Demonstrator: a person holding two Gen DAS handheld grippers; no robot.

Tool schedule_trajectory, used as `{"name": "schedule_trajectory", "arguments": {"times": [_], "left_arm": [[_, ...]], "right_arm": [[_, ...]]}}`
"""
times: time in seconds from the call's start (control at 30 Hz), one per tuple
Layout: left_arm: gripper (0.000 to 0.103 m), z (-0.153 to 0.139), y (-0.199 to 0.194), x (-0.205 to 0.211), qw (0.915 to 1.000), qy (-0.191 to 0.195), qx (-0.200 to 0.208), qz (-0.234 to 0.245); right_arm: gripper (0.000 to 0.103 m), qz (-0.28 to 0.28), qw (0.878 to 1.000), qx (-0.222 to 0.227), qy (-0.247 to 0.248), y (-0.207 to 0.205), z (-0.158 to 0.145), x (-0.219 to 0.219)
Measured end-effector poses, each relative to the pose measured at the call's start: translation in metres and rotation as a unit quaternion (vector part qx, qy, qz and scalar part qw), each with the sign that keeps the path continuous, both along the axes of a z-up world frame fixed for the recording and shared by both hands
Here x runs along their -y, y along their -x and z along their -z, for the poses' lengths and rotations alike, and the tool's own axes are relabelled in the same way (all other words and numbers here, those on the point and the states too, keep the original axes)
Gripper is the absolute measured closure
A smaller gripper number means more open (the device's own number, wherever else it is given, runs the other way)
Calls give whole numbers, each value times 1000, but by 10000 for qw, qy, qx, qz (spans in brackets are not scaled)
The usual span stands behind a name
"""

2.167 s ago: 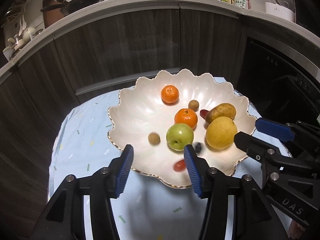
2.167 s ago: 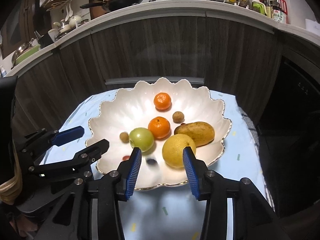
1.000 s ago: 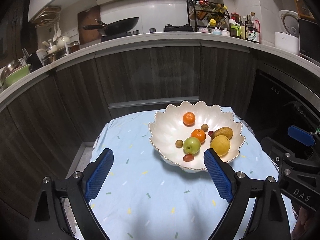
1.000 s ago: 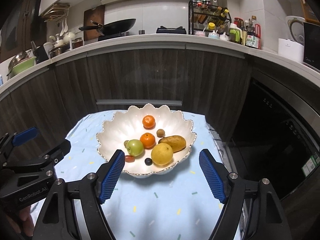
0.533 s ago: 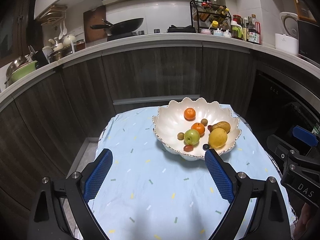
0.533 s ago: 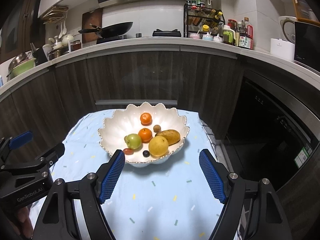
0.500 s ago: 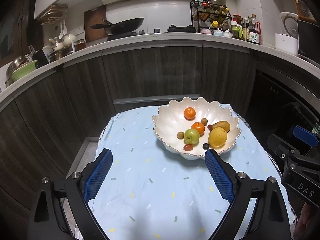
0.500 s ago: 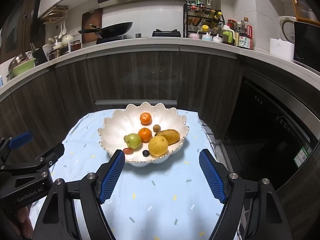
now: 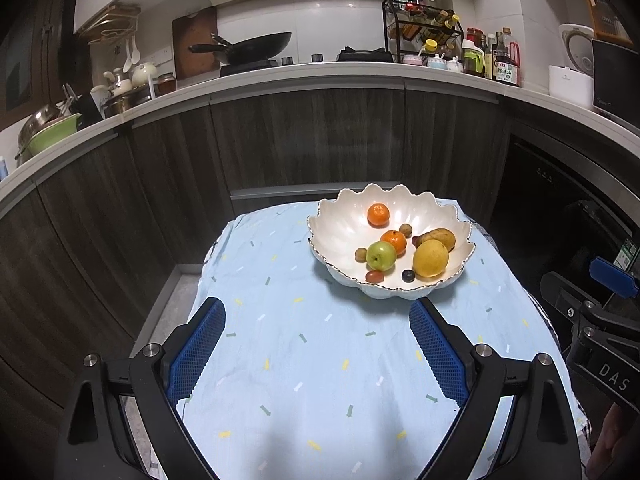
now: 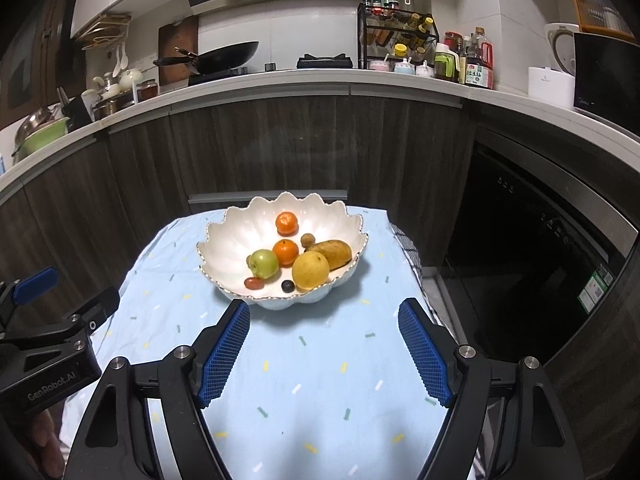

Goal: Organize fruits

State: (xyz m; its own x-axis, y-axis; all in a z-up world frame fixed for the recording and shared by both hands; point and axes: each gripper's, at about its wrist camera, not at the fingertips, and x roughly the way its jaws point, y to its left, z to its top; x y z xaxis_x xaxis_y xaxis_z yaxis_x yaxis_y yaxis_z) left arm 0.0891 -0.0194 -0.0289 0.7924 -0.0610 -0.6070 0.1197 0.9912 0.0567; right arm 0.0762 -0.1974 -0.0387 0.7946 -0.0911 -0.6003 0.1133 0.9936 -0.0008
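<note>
Pulling back, you are holding both the left claw (image 9: 316,344) and right claw (image 10: 323,350) spread and empty, fruits sitting gathered in the bowl (image 10: 224,240), suggesting finished.

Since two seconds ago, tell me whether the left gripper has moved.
Yes. The left gripper has pulled back and up from the white bowl, which was close between its fingers and now sits far ahead; the fingers have also spread wider.

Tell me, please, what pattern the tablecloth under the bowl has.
Light blue tablecloth with small scattered confetti dashes; clearest in the left wrist view.
</note>
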Motion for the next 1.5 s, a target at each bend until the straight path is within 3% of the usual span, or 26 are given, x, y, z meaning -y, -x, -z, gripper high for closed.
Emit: {"name": "schedule_trajectory", "arguments": {"times": [1.5], "left_arm": [[9, -1, 10, -9, 10000, 20, -5, -25]], "right_arm": [[26, -4, 10000, 49, 7, 15, -6, -4]]}}
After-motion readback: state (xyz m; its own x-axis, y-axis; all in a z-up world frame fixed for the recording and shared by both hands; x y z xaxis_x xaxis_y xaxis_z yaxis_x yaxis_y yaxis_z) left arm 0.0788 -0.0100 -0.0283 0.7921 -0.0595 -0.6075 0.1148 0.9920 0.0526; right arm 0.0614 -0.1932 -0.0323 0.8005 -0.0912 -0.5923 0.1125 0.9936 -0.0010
